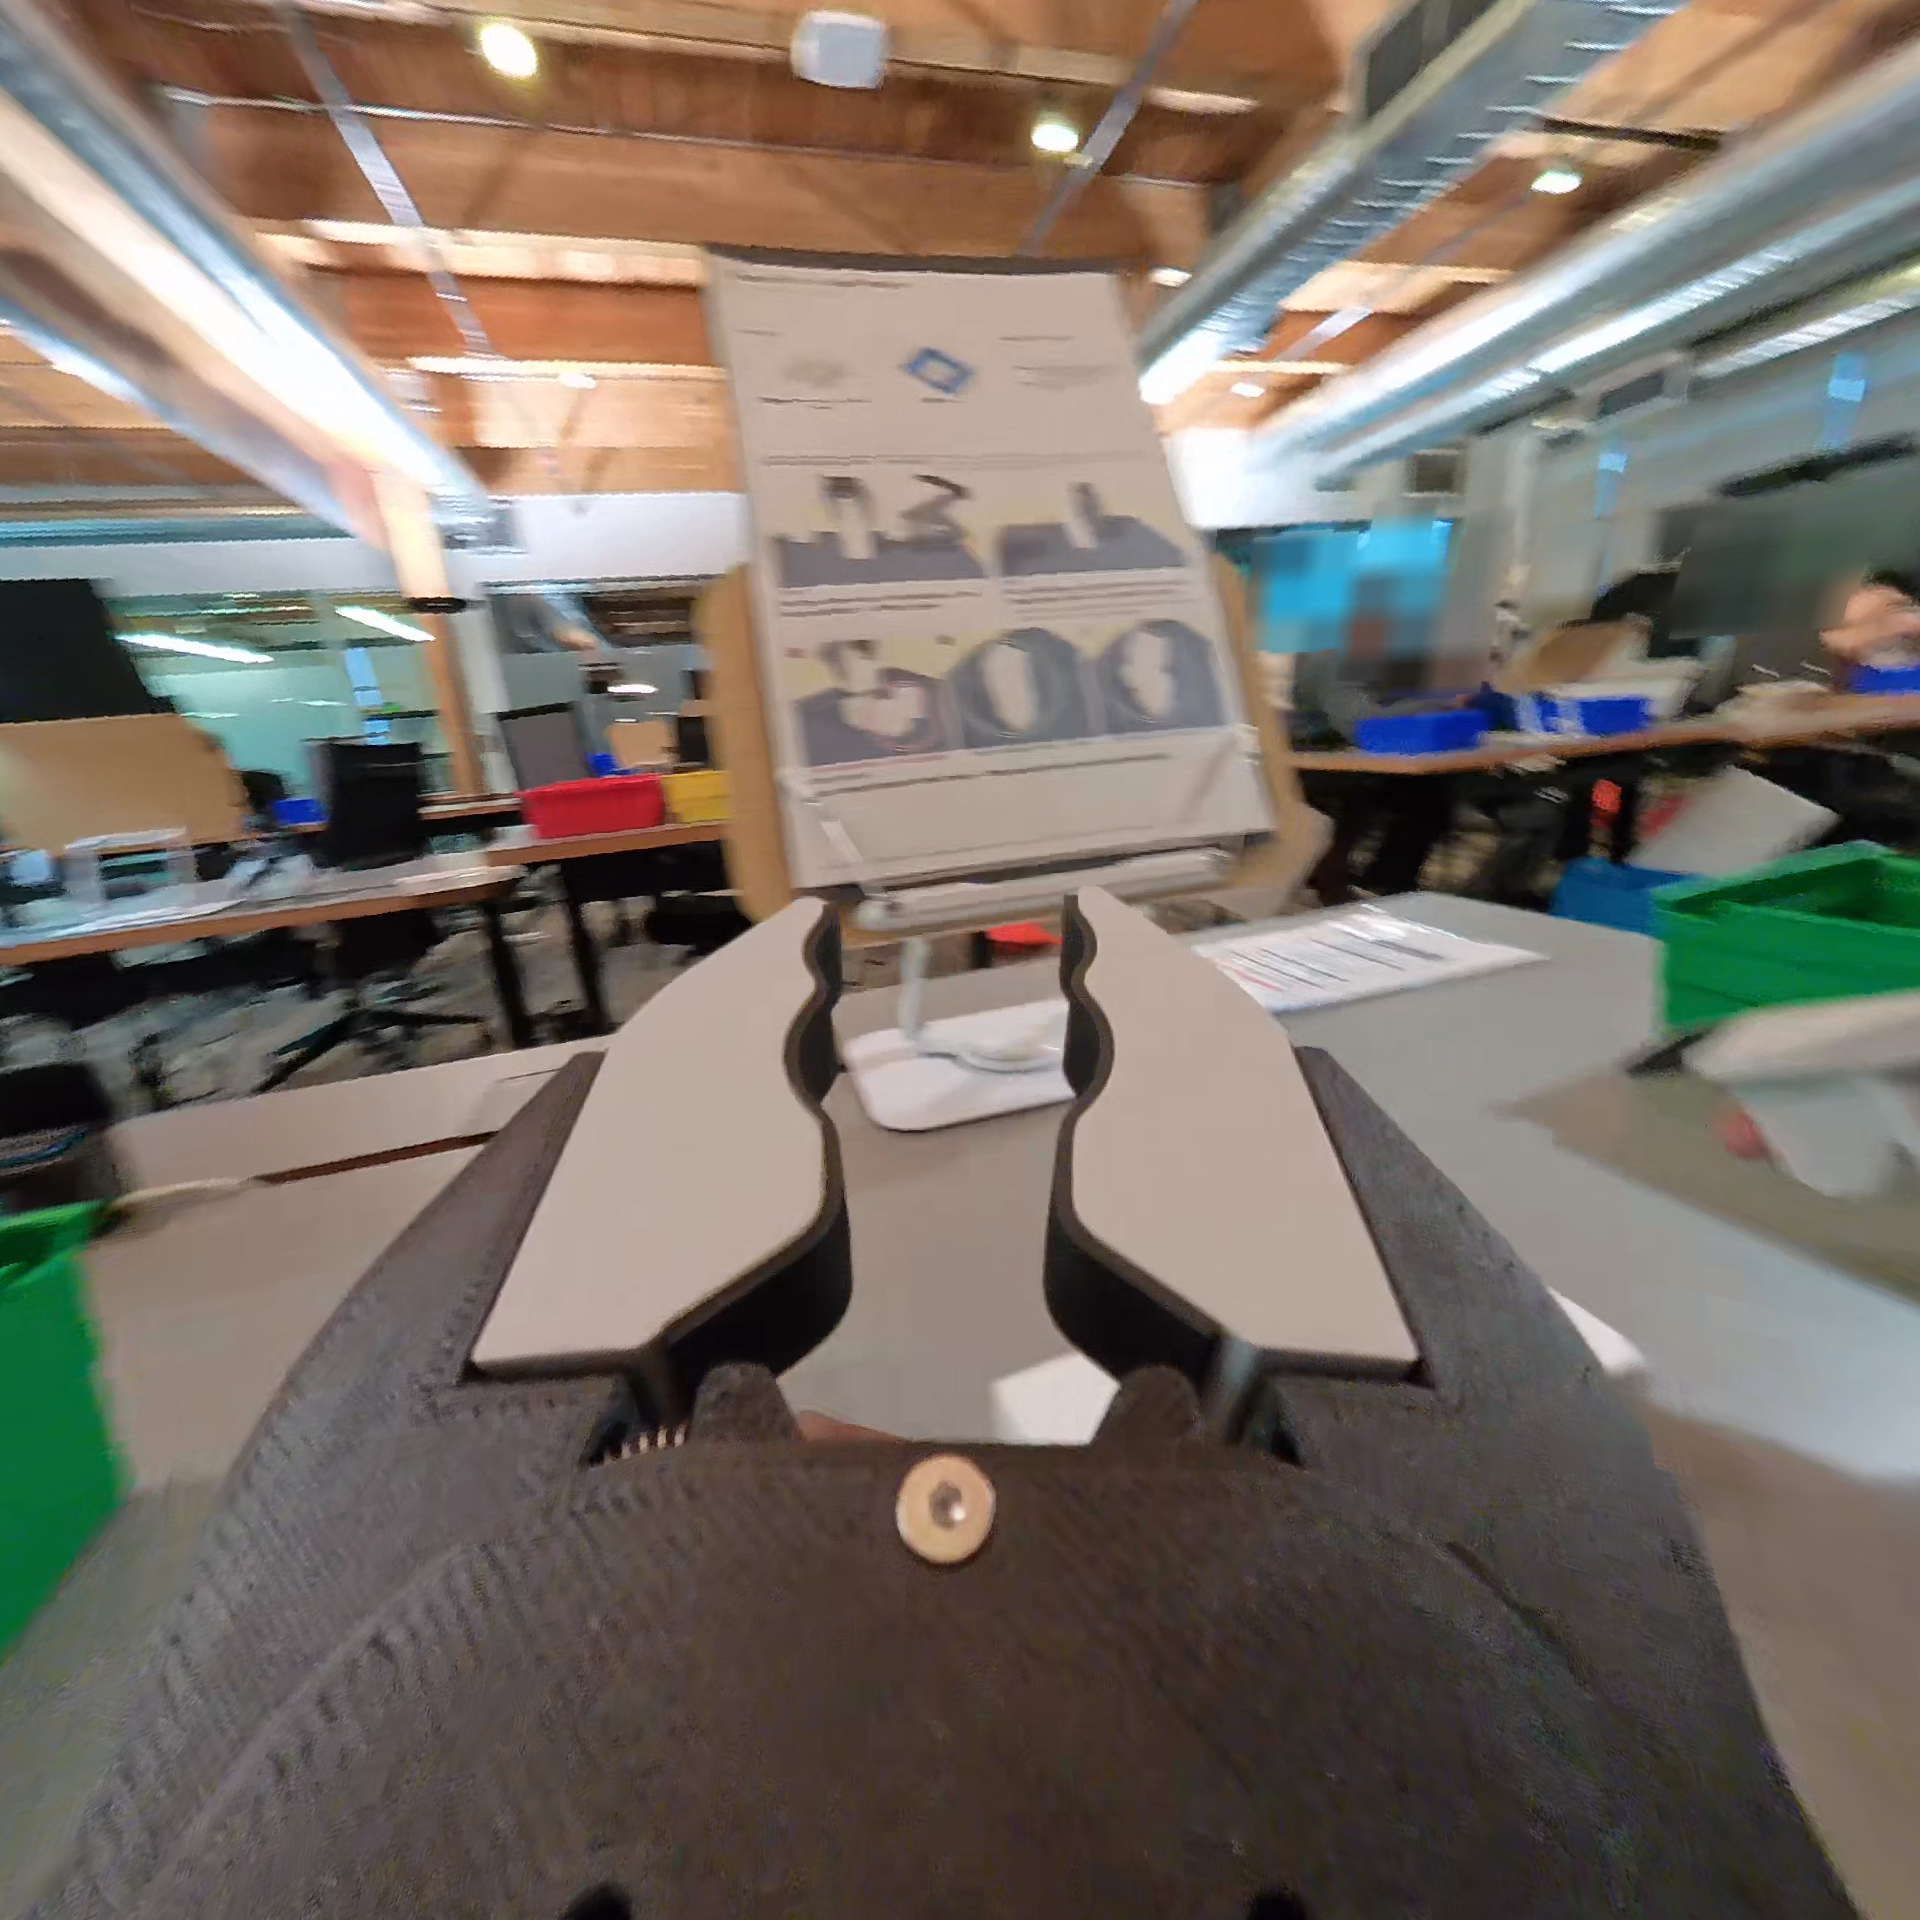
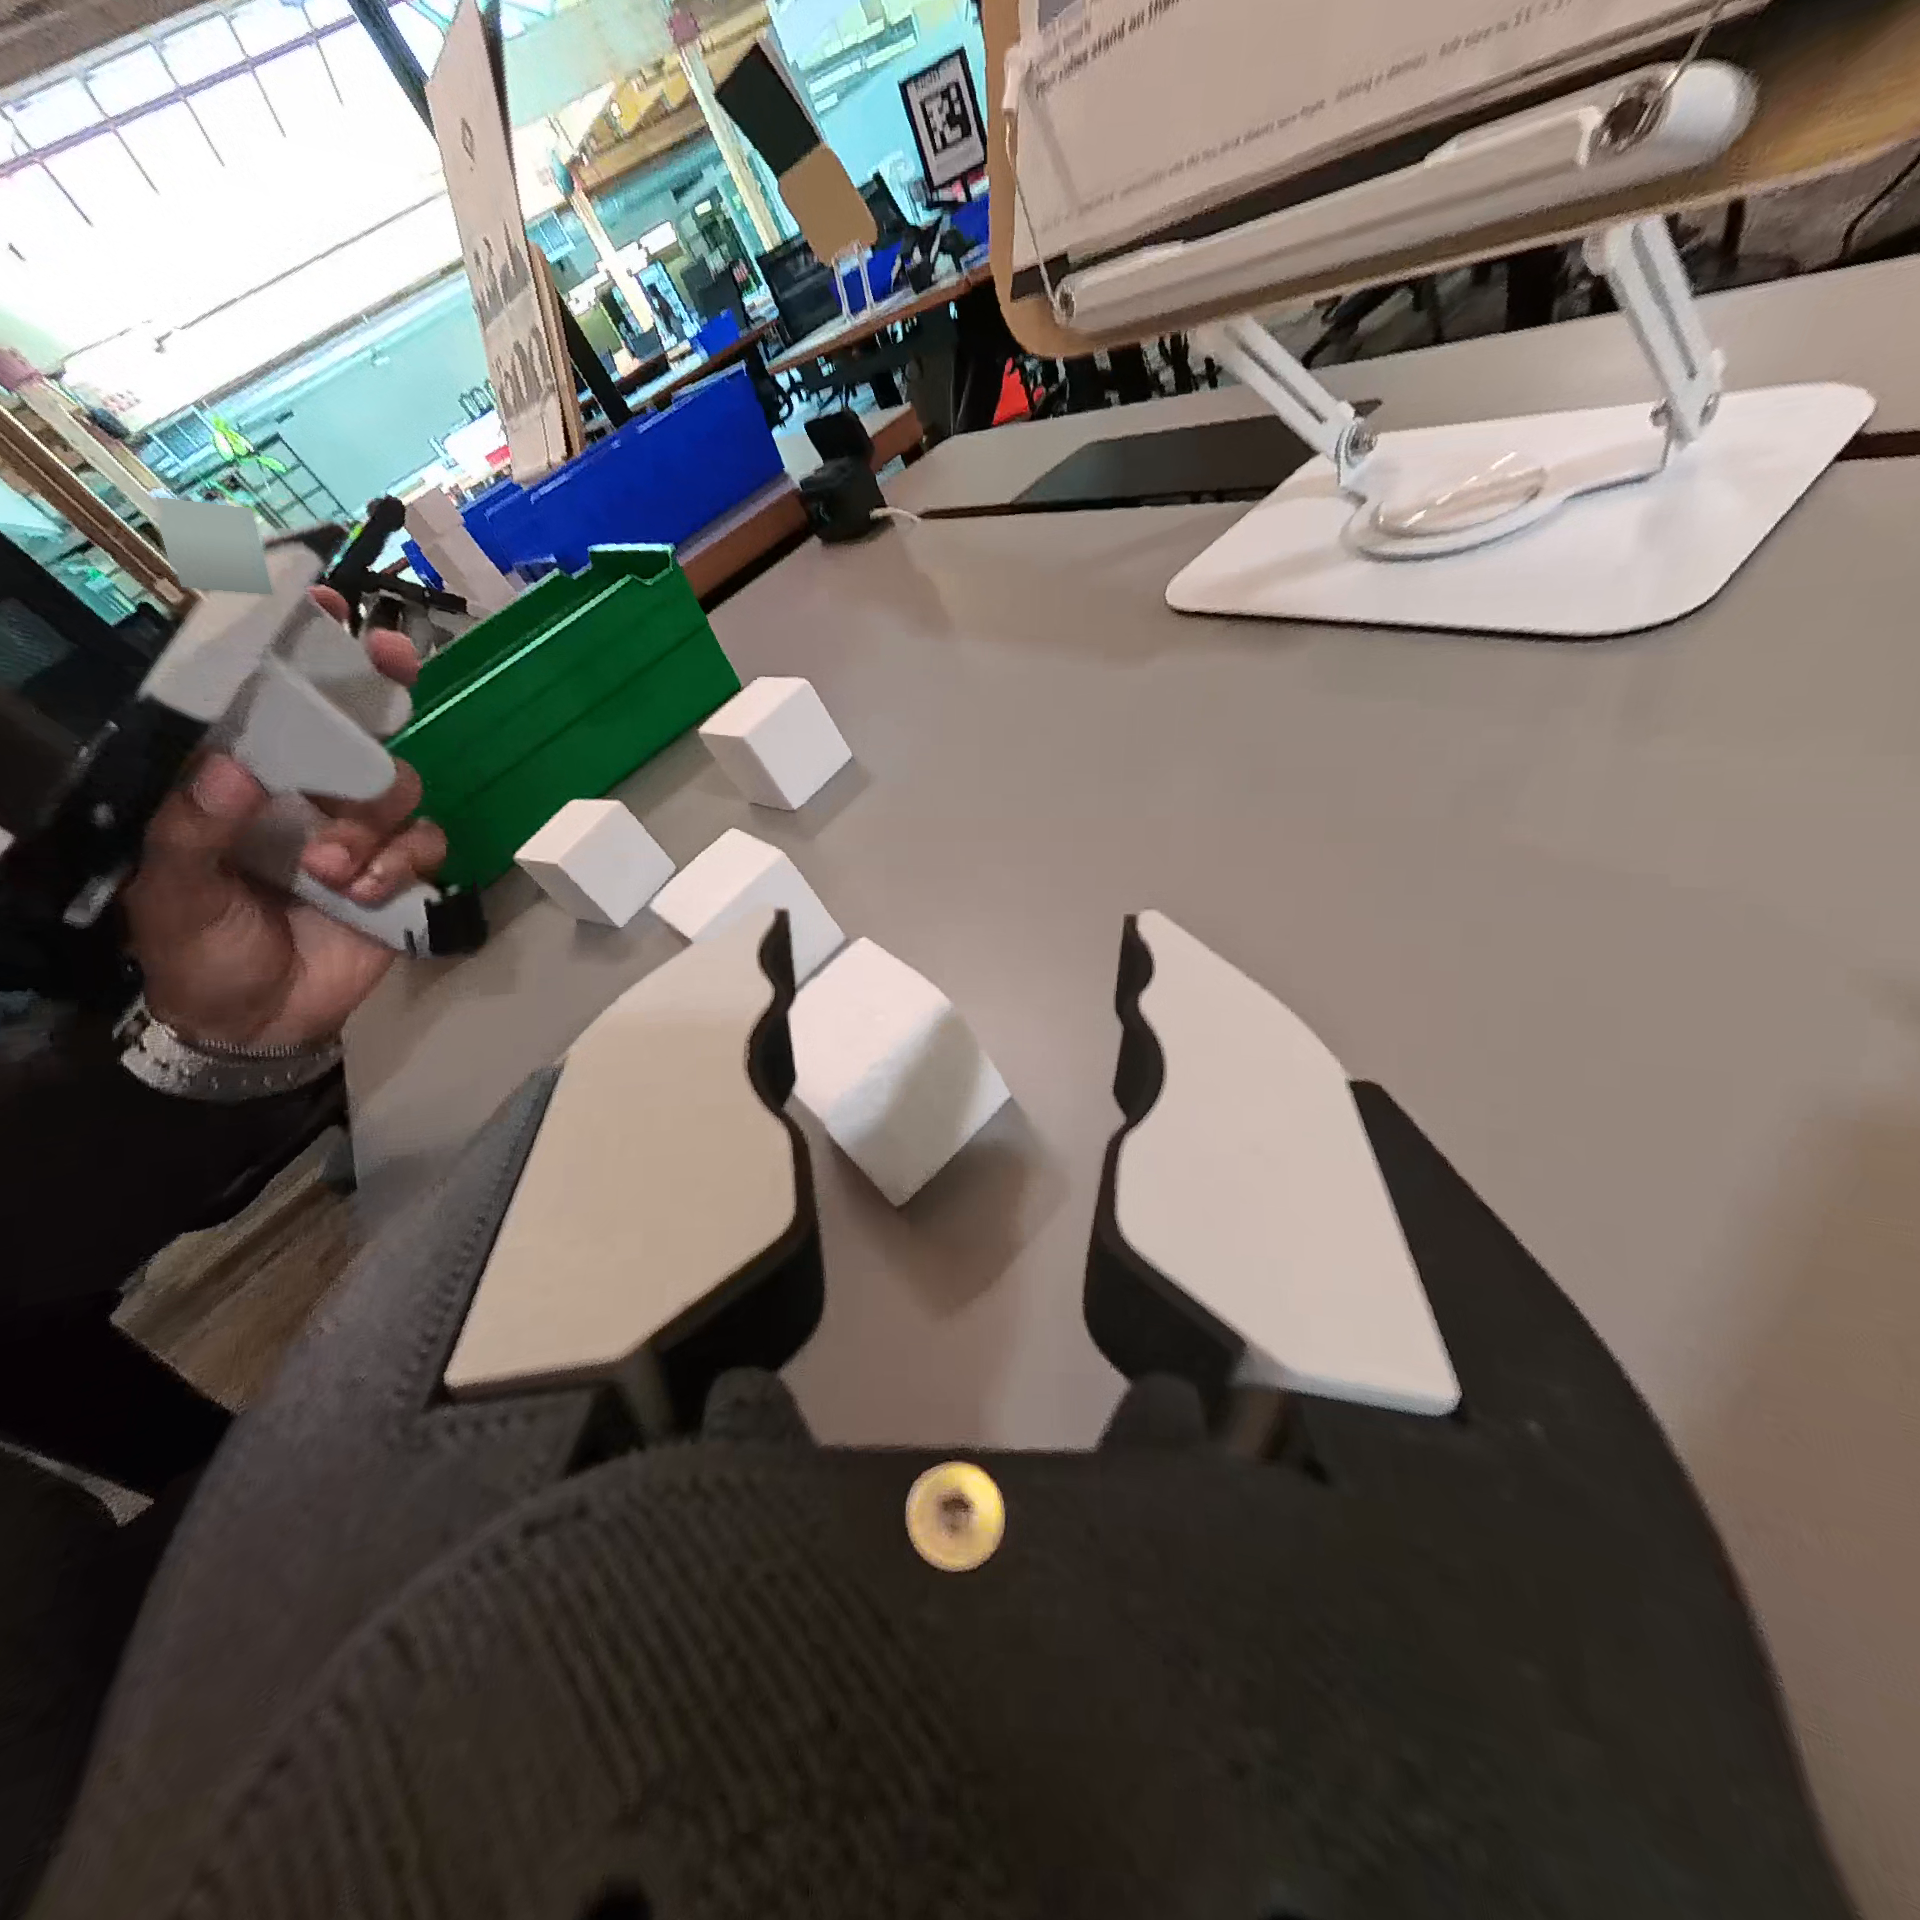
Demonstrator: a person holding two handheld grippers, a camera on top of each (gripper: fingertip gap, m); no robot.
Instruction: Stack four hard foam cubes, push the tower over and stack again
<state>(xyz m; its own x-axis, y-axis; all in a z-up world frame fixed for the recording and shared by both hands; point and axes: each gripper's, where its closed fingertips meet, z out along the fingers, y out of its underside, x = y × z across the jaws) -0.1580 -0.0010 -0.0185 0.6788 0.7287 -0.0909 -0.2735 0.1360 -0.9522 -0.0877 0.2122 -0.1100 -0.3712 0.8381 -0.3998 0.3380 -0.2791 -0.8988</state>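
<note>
Several white foam cubes lie apart on the grey table [image 2: 1299, 852] in the right wrist view, none stacked. The nearest cube [image 2: 894, 1070] lies between my right gripper's fingers, close to the left one. My right gripper [image 2: 951, 935] is open just above the table. Three other cubes lie farther left: one [image 2: 743, 888] partly behind my left finger, one [image 2: 594, 860], and one [image 2: 774, 740]. My left gripper [image 1: 948, 914] is open and empty, held above the table and pointing at the document stand [image 1: 987, 582]. No cube shows in the left wrist view.
A green bin [image 2: 561, 707] stands by the cubes at the left. The document stand's white base [image 2: 1538, 520] sits at the back right. The hand holding the left gripper [image 2: 260, 831] is at the left edge. Another green bin [image 1: 1787, 935] is at the right of the left wrist view. The right tips stand about 8 cm off the nearest cube [image 2: 894, 1070].
</note>
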